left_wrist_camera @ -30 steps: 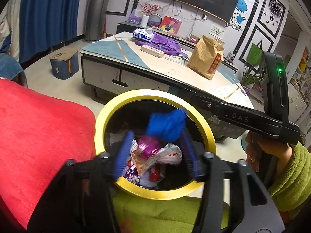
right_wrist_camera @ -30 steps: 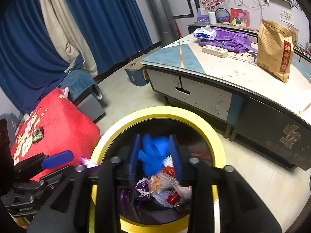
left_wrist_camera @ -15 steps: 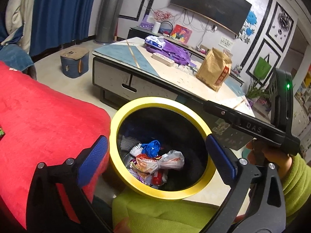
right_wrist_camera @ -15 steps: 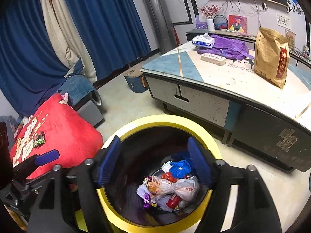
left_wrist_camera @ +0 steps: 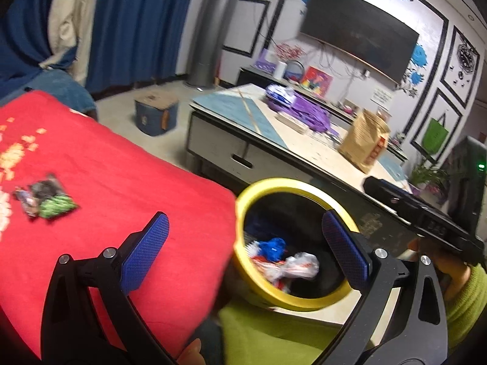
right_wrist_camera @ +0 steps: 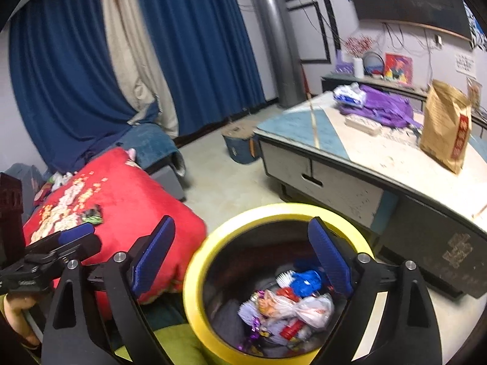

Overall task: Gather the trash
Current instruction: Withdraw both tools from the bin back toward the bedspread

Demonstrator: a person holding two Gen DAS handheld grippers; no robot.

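Note:
A yellow-rimmed trash bin (left_wrist_camera: 243, 203) stands on the floor beside a red cushion (left_wrist_camera: 121, 188); it also shows in the right wrist view (right_wrist_camera: 194, 261). Several wrappers and a blue crumpled piece (right_wrist_camera: 307, 279) lie inside it. A small green and dark wrapper (left_wrist_camera: 45, 197) lies on the cushion, to the left of my left gripper (left_wrist_camera: 243, 249), which is open and empty above the cushion's edge and the bin. My right gripper (right_wrist_camera: 243, 255) is open and empty above the bin's left rim. The wrapper also shows in the right wrist view (right_wrist_camera: 92, 215).
A low table (right_wrist_camera: 350, 158) behind the bin carries a brown paper bag (right_wrist_camera: 444, 127), a purple bag (right_wrist_camera: 386, 109) and a white power strip (right_wrist_camera: 362, 123). A blue box (left_wrist_camera: 155, 115) stands on the floor. Blue curtains (right_wrist_camera: 197, 45) hang behind.
Both grippers opened wide; the blue piece dropped from the right gripper into the bin. Both views have since swung left, bringing the red cushion and its wrapper into sight.

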